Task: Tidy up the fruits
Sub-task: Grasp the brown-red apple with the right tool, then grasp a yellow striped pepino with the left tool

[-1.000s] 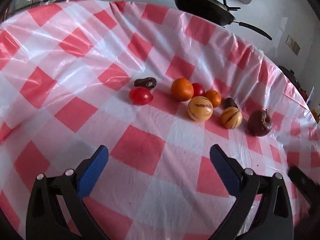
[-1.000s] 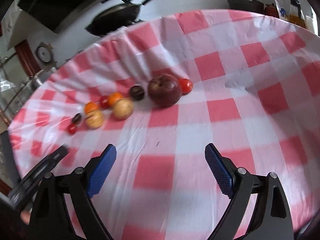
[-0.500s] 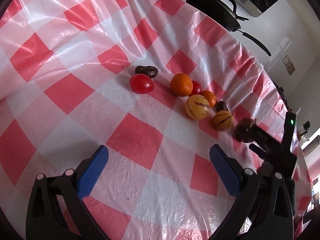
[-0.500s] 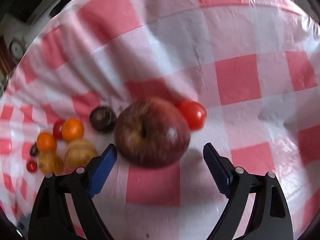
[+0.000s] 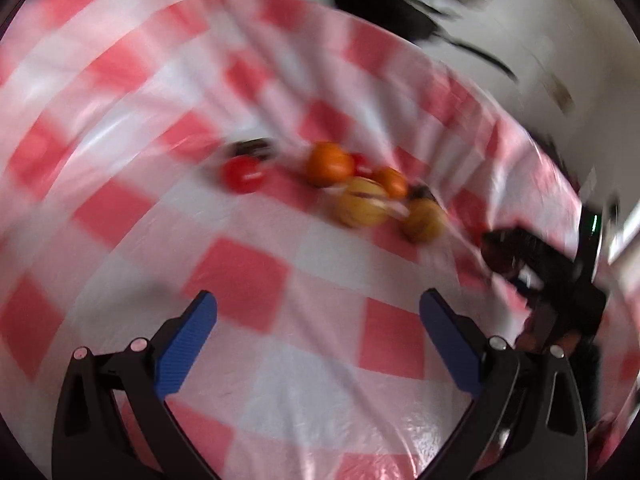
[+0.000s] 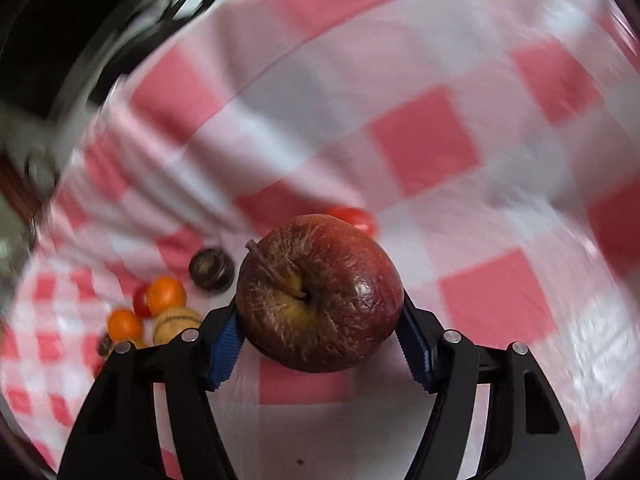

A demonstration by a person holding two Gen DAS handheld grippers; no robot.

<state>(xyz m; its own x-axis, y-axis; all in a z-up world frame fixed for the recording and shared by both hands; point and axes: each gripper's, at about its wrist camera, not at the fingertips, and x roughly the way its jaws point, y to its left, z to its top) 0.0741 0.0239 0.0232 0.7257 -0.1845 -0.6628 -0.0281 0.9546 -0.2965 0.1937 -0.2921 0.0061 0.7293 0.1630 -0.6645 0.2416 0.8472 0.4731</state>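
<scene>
Two tools: right tool (image 6: 320, 330) just closed, clamping apple (image 6: 319, 298); left tool (image 5: 318, 322) apart, empty. No legible writing.

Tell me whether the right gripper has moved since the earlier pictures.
Yes. The right gripper has closed in on the dark red apple, which sat far off on the checked tablecloth earlier. Its jaws have just been closing, and the pads now press the apple's sides.

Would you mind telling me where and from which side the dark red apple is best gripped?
Across its widest girth, pads on opposite sides, coming from the near side. The apple lies with its stem tilted toward the camera, so its round flanks face sideways. The right gripper has just been closing and its blue pads already press on both flanks.
</scene>
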